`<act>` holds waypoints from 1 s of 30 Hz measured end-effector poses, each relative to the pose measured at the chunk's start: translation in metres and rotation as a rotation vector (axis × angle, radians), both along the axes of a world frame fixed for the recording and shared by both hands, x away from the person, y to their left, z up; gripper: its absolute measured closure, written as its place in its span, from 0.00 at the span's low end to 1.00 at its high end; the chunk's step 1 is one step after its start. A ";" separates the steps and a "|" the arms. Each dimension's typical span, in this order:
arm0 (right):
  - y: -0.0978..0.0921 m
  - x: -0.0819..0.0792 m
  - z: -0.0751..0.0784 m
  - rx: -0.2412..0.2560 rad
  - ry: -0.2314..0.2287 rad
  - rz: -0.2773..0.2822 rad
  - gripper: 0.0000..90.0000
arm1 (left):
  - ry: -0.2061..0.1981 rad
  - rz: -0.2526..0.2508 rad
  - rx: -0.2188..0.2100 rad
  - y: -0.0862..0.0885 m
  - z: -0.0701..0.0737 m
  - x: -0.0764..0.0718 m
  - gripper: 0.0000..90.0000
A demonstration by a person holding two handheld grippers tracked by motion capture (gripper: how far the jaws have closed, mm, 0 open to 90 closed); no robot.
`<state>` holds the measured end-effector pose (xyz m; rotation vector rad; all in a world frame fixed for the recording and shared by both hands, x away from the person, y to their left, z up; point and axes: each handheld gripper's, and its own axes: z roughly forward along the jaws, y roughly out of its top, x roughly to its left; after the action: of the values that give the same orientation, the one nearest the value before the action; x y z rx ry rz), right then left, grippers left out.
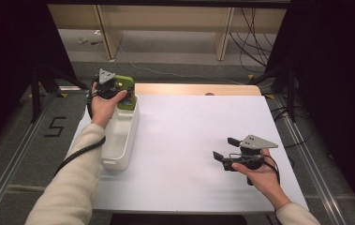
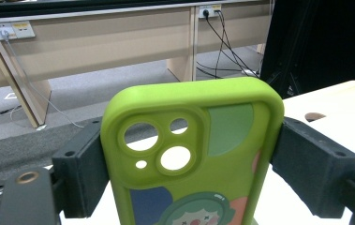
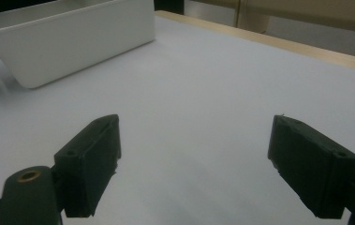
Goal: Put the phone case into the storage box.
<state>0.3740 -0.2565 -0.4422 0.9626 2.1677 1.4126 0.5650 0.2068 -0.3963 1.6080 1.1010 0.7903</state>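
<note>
phone case [image 2: 191, 154] soft matt rubbery-looking green; bin [image 1: 119, 136] smooth white plastic; counter [image 1: 189, 150] matt white, pale wood edge; jaws matt black.

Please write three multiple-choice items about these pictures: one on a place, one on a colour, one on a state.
1. Where is the white bin?
A. left part of the table
B. right part of the table
C. on the floor

2. What colour is the phone case?
A. red
B. green
C. black

3. How is the right gripper?
A. shut on the case
B. open, holding nothing
C. shut on the bin

Key: 1 A, the high view shows it at the left edge. 2 B, its back is bright green. 3 B, its jaws stand wide apart over bare table.
</note>
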 end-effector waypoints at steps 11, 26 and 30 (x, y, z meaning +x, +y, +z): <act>0.000 0.000 0.000 -0.001 -0.001 0.001 0.20 | 0.016 0.006 0.004 -0.001 -0.004 0.003 0.19; 0.000 0.000 0.000 0.000 0.000 0.002 0.20 | 0.040 0.012 0.014 0.000 -0.010 0.006 0.19; 0.000 0.000 0.000 0.000 0.001 0.002 0.20 | 0.040 0.011 0.013 0.000 -0.010 0.006 0.19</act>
<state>0.3736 -0.2562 -0.4421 0.9619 2.1703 1.4137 0.5707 0.2065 -0.4064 1.6361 1.1361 0.7779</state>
